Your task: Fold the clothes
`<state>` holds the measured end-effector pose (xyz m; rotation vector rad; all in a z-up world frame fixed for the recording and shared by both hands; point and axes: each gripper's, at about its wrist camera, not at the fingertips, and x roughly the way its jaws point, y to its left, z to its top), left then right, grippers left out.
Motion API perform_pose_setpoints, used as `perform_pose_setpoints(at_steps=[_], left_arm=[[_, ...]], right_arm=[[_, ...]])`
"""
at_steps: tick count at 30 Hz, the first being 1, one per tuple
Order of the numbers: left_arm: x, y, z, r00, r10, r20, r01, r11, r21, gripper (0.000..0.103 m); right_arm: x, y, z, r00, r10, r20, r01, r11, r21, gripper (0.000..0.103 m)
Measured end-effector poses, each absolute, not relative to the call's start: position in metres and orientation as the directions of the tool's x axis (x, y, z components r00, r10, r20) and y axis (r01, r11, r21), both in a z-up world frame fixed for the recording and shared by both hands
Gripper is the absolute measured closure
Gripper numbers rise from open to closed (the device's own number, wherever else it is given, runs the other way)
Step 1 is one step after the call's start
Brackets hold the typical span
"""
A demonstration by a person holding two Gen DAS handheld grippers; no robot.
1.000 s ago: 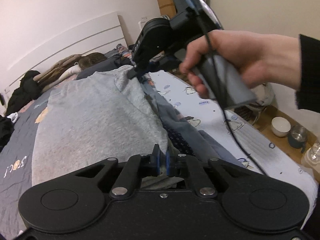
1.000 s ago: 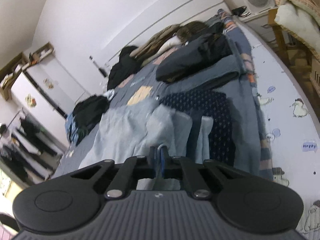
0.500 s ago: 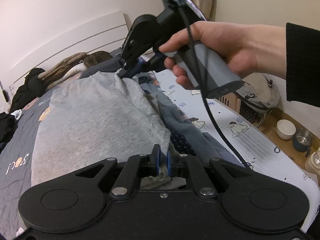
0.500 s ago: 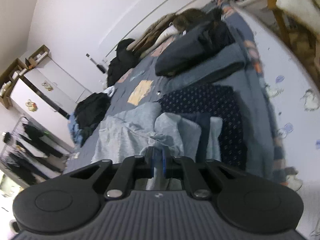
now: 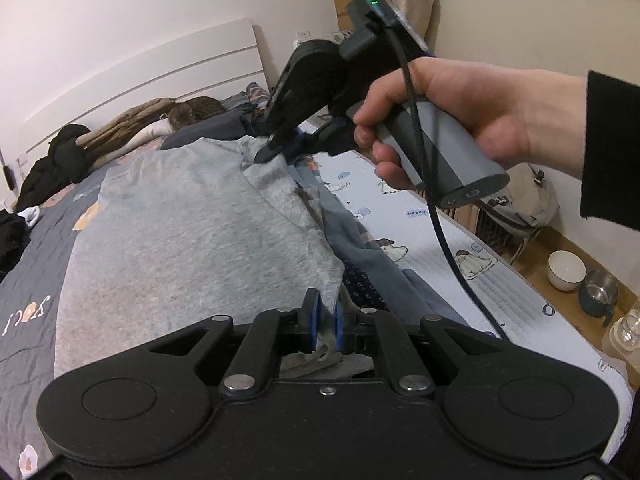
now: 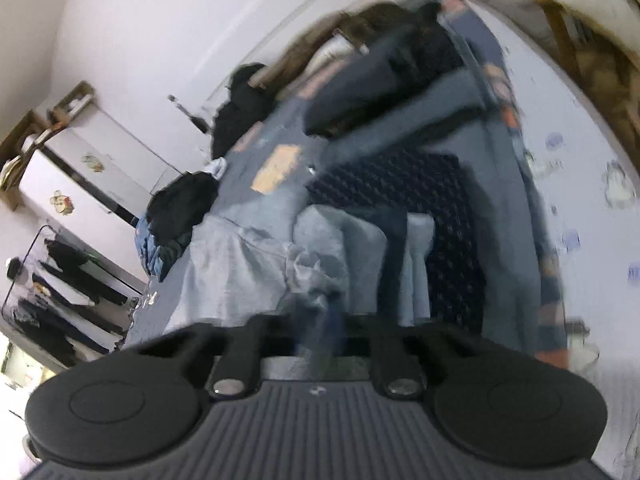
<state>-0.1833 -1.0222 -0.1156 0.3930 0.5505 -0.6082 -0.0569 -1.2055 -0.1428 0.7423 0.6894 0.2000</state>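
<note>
A grey garment lies spread along the bed, its right edge lifted at both ends. My left gripper is shut on the near corner of that edge, with grey cloth pinched between its blue pads. Farther up the bed, my right gripper, held in a person's hand, is shut on the far corner of the same edge. In the blurred right wrist view, the grey garment bunches up into my right gripper.
A dark blue patterned cloth and a blue quilt lie under the garment's right side. Dark clothes and pillows crowd the headboard end. Bowls and a backpack sit on the floor at right. A wardrobe stands beyond the bed.
The right gripper has shifted a little to the left over the bed with the garment's far corner, and its view has blurred. The left gripper has stayed put on the near corner.
</note>
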Motion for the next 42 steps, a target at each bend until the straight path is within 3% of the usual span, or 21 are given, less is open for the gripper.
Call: perform_pose_setpoints(at_steps=[5, 10, 14, 18, 23, 25, 29, 33, 42], left_arm=[[-0.185, -1.024, -0.116, 0.684, -0.435, -0.586, 0.638, 0.746, 0.191, 0.093], [-0.182, -1.025, -0.12, 0.681, -0.416, -0.603, 0.633, 0.748, 0.199, 0.091], [-0.197, -1.007, -0.107, 0.67, -0.467, -0.577, 0.655, 0.738, 0.163, 0.051], [-0.206, -0.984, -0.094, 0.669, -0.493, -0.556, 0.651, 0.749, 0.12, 0.051], [-0.207, -0.951, -0.088, 0.679, -0.475, -0.559, 0.604, 0.795, 0.059, 0.049], [-0.205, -0.937, -0.086, 0.673, -0.472, -0.569, 0.576, 0.818, 0.003, 0.047], [-0.204, -0.908, -0.081, 0.671, -0.463, -0.579, 0.527, 0.847, -0.066, 0.047], [-0.212, -0.883, -0.07, 0.689, -0.456, -0.564, 0.505, 0.86, -0.078, 0.042], [-0.207, -0.843, -0.053, 0.693, -0.491, -0.528, 0.521, 0.847, -0.105, 0.038]], right_arm=[[-0.073, -1.221, -0.132, 0.831, 0.353, -0.43, 0.07, 0.701, 0.71, 0.1], [-0.059, -1.219, -0.133, 0.827, 0.291, -0.481, 0.096, 0.769, 0.632, 0.097], [-0.065, -1.23, -0.133, 0.845, 0.285, -0.452, 0.105, 0.741, 0.663, 0.096], [-0.095, -1.229, -0.117, 0.859, 0.31, -0.407, 0.055, 0.735, 0.676, 0.096], [-0.14, -1.18, -0.1, 0.816, 0.457, -0.355, -0.12, 0.734, 0.669, 0.095], [-0.153, -1.159, -0.099, 0.789, 0.517, -0.332, -0.177, 0.709, 0.683, 0.09], [-0.164, -1.116, -0.104, 0.743, 0.559, -0.368, -0.233, 0.731, 0.641, 0.07], [-0.168, -1.108, -0.128, 0.735, 0.472, -0.488, -0.115, 0.795, 0.595, 0.069], [-0.209, -1.118, -0.159, 0.74, 0.328, -0.587, 0.007, 0.869, 0.495, 0.069]])
